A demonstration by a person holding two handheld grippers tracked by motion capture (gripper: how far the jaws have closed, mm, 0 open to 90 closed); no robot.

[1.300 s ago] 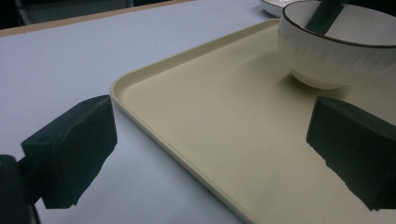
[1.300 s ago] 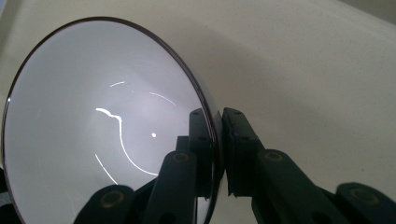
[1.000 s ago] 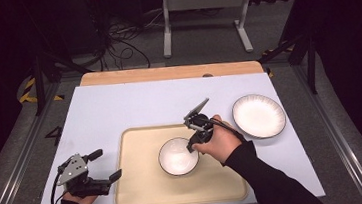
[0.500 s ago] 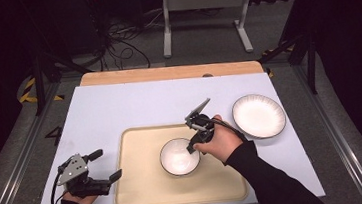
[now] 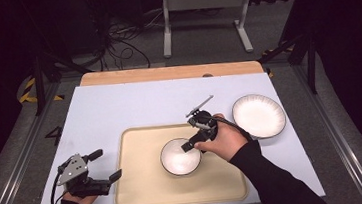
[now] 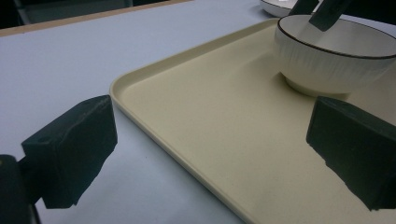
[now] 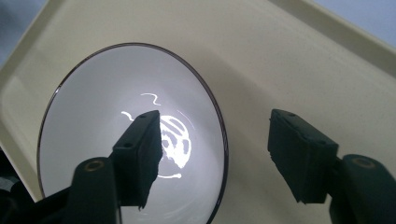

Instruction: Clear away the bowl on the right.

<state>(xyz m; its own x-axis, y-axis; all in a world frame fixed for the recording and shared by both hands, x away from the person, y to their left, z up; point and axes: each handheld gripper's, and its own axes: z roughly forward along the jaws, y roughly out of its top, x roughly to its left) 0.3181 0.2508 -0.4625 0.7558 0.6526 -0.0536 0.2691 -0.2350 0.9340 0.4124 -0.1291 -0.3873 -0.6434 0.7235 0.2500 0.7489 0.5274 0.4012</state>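
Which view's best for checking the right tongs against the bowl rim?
Right gripper view: the right tongs stand open astride the bowl rim, one jaw inside, one outside. High view shows them at the bowl's right edge. Left gripper view catches their jaw tips above the bowl.

Lab or studio: black surroundings, cables (image 5: 113, 43) on the floor, metal stand (image 5: 204, 14), white-covered table (image 5: 134, 106).

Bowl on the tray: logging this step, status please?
Right gripper open, jaws straddling the bowl rim. Left gripper open, idle beside the tray. Nothing in the way.
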